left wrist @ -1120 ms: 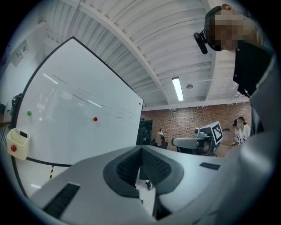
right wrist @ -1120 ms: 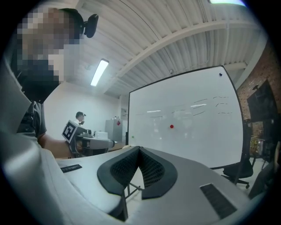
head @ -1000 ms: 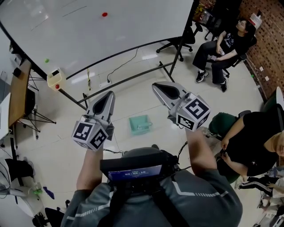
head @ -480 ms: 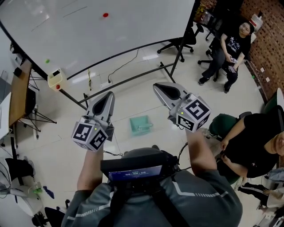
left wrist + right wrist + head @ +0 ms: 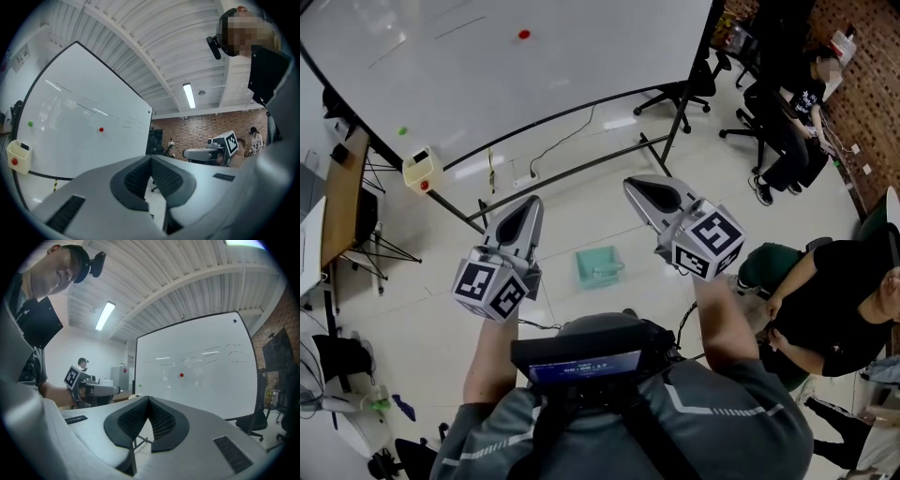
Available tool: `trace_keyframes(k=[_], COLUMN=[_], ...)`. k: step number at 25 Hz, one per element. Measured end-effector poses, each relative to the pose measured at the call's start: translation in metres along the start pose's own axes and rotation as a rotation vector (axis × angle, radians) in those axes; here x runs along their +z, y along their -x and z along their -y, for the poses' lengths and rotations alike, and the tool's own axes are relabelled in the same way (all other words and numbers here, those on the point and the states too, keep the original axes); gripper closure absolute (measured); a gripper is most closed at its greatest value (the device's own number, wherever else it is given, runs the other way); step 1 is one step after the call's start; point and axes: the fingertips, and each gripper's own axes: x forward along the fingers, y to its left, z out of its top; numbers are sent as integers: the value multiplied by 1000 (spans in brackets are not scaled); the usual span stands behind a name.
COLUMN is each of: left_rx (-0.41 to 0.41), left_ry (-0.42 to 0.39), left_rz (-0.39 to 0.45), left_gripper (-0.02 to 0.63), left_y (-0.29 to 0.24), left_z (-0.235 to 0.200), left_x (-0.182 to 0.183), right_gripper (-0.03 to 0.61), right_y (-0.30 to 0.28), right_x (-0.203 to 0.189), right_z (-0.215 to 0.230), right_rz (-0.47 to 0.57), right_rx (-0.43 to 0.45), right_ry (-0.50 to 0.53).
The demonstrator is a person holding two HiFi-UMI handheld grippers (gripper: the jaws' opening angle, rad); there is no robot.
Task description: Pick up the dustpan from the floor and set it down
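Observation:
The teal dustpan lies flat on the pale floor, straight ahead of me and between my two hands in the head view. My left gripper is held level above the floor to the dustpan's left. Its jaws are shut with nothing between them, and in the left gripper view the pads meet at the tip of the left gripper. My right gripper hangs level to the dustpan's upper right, also shut and empty, with the pads of the right gripper closed together. Neither gripper touches the dustpan.
A large whiteboard on a black floor stand fills the far side, with a yellow box at its left end. A seated person and office chairs are at the back right. Another person sits close on my right. A desk stands left.
Both grippers have stayed where they were, still shut. The seated person at the back right has shifted on the chair, further right and turned away.

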Motion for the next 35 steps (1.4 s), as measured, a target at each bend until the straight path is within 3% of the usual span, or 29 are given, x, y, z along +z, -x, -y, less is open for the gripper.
trace_keyframes(k=[6, 10, 16, 21, 29, 35], left_rx=[30, 89, 147, 134, 44, -23], left_ry=[9, 8, 35, 37, 23, 1], left_rz=[-19, -41, -28, -9, -2, 4], left_gripper=[580, 580, 580, 580, 580, 580], left_y=[-3, -3, 9, 85, 242, 308], left_z=[17, 29, 76, 98, 106, 141], left_x=[-1, -6, -22, -23, -13, -5], right_gripper=[560, 560, 560, 560, 560, 560], right_y=[14, 23, 62, 78, 100, 140], right_x=[0, -8, -7, 3, 4, 7], right_z=[9, 18, 21, -52, -213, -289], right_rz=[-2, 12, 4, 15, 13, 7], right_rx=[20, 82, 127, 117, -4, -75], right_ry=[-21, -25, 1, 26, 16, -4])
